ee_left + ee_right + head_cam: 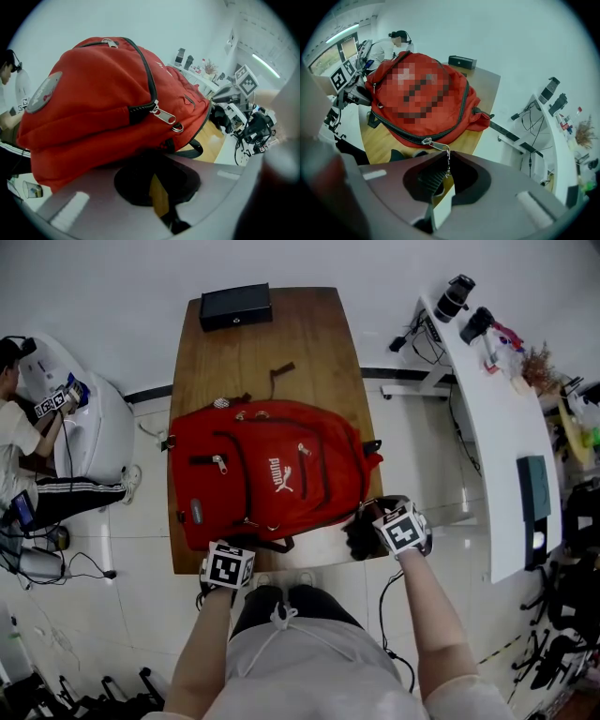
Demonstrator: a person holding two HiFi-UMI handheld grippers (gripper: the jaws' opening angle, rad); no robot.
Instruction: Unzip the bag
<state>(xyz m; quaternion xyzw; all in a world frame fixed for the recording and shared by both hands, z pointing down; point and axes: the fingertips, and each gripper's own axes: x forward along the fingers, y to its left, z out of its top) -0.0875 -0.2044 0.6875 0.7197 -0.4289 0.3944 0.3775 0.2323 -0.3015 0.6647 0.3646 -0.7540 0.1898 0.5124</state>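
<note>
A red backpack lies flat on the wooden table, its front facing up. My right gripper is at the bag's near right corner. In the right gripper view its jaws are shut on the thin metal zipper pull, which hangs from the slider on the black main zipper. My left gripper is at the bag's near left corner. In the left gripper view it is shut on the bag's lower edge, and the red fabric bulges above it. A second zipper slider shows there.
A black box sits at the table's far end, and a small dark strap lies behind the bag. A white desk with cameras and cables stands to the right. A seated person is at the left.
</note>
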